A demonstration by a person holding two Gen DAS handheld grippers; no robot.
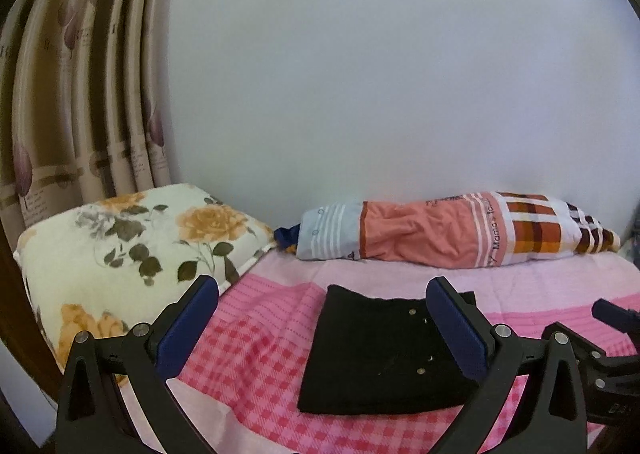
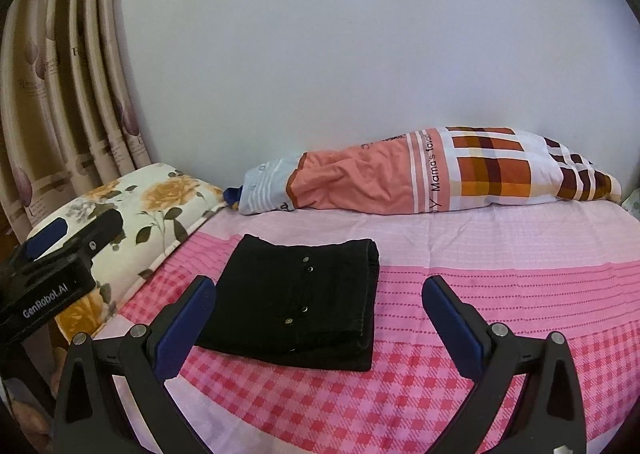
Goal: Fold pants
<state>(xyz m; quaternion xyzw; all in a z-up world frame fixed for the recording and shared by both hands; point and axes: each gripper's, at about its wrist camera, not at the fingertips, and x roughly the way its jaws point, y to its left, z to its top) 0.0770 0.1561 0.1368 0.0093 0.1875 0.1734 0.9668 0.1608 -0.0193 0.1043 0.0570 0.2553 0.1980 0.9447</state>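
Both tools are standing wide and holding nothing: left tool [image 1: 322, 318] is hovering just above the near edge of the pants [image 1: 384, 354], right tool [image 2: 320, 318] is hanging beside them over bare bedsheet [image 2: 500, 294]. Pants are lying as a compact black rectangle on the pink checked sheet, studs facing up, thick folded edge toward the right, well apart from the striped pillow [image 2: 440, 174] at the wall and near the floral pillow [image 1: 120, 254]. Judgement: folding is looking essentially complete, so the step in hand is release and tidy-up. To do it well, both tools should be lifting straight up without dragging fabric; if any squaring is needed, pressing flat on the top layer near the loose edge rather than pinching, since a pinch would be lifting layers apart. Underside layers are not visible, so alignment there cannot be confirmed.
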